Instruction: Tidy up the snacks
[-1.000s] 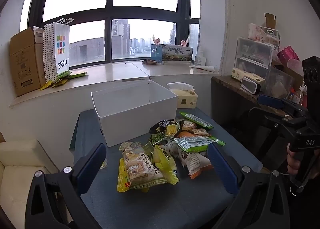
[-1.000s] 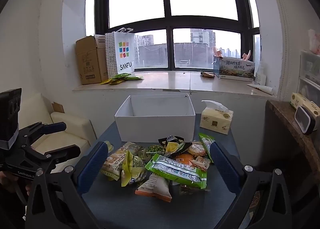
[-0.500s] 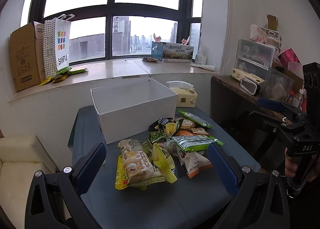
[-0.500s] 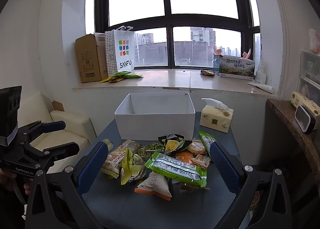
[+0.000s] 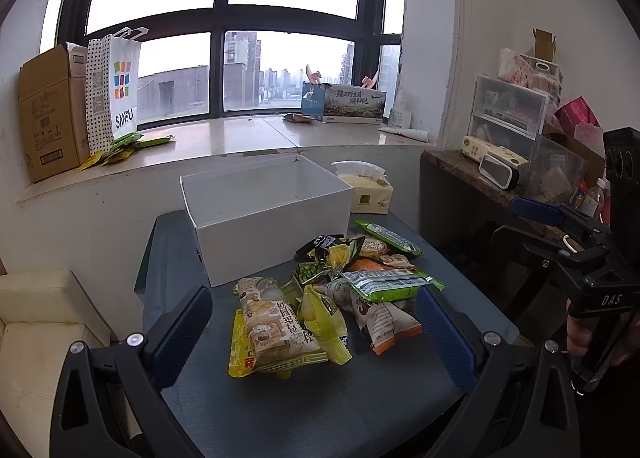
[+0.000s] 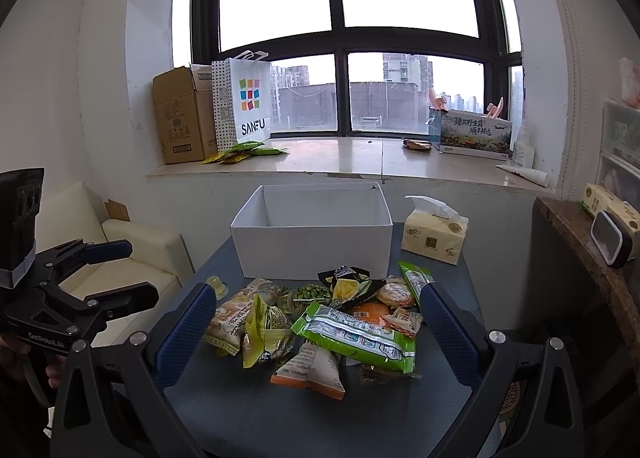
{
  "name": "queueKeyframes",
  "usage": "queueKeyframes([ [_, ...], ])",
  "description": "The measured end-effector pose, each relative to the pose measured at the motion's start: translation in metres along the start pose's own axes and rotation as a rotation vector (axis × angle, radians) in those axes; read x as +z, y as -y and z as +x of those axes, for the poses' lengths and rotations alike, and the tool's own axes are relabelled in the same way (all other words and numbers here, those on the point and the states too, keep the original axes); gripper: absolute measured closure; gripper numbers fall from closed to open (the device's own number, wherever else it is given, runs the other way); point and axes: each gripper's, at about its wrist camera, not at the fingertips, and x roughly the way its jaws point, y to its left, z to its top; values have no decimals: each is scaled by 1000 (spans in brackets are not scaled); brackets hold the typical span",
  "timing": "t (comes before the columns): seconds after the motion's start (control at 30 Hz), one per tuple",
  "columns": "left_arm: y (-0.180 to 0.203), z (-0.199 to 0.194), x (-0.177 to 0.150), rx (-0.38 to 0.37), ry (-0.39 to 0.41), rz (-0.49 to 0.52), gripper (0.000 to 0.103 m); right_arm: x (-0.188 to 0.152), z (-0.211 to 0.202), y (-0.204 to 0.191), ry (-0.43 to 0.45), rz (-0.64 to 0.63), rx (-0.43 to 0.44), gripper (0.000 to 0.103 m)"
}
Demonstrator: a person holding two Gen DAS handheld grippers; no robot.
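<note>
A pile of snack packets (image 5: 328, 298) lies on a dark blue-grey table (image 5: 320, 410), also in the right wrist view (image 6: 320, 322). Behind it stands an open, empty white box (image 5: 264, 209), also in the right wrist view (image 6: 314, 234). A long green packet (image 6: 354, 332) lies on top of the pile. My left gripper (image 5: 316, 334) is open and empty, hovering before the pile. My right gripper (image 6: 316, 334) is open and empty, also short of the pile. Each gripper shows in the other's view: the right one (image 5: 560, 234), the left one (image 6: 108, 274).
A tissue pack (image 6: 434, 236) sits right of the box. The windowsill behind holds a cardboard box (image 6: 182, 115), a SANFU bag (image 6: 246, 101) and loose packets. A cream sofa (image 6: 132, 254) is left of the table; a cluttered shelf (image 5: 516, 145) stands to the right.
Both grippers have moved slightly closer to the pile, so the snacks sit lower and larger in view. Nothing on the table has moved.
</note>
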Motion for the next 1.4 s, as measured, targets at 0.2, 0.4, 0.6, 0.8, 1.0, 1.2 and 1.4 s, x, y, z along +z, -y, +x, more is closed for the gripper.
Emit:
queueKeyframes([
  [0.2, -1, 0, 0, 2, -2, -4, 0, 0, 0, 0, -3, 1, -1, 0],
  [0.4, -2, 0, 2, 3, -3, -5, 0, 0, 2, 0, -9, 4, -1, 0],
  [0.6, -2, 0, 1, 1, -4, -4, 0, -1, 2, 1, -8, 2, -2, 0],
  [0.8, -3, 1, 1, 2, -2, -2, 0, -1, 2, 1, -8, 0, -4, 0],
  [1.0, -1, 0, 2, 4, 0, 3, 0, -1, 1, 1, -6, -2, -4, 0],
  [1.2, -1, -1, 2, 4, 0, 4, 0, -1, 1, 1, -6, -2, -4, 0],
  [1.4, -1, -1, 3, 3, 1, 5, 0, -1, 1, 1, -8, -1, -6, 0],
])
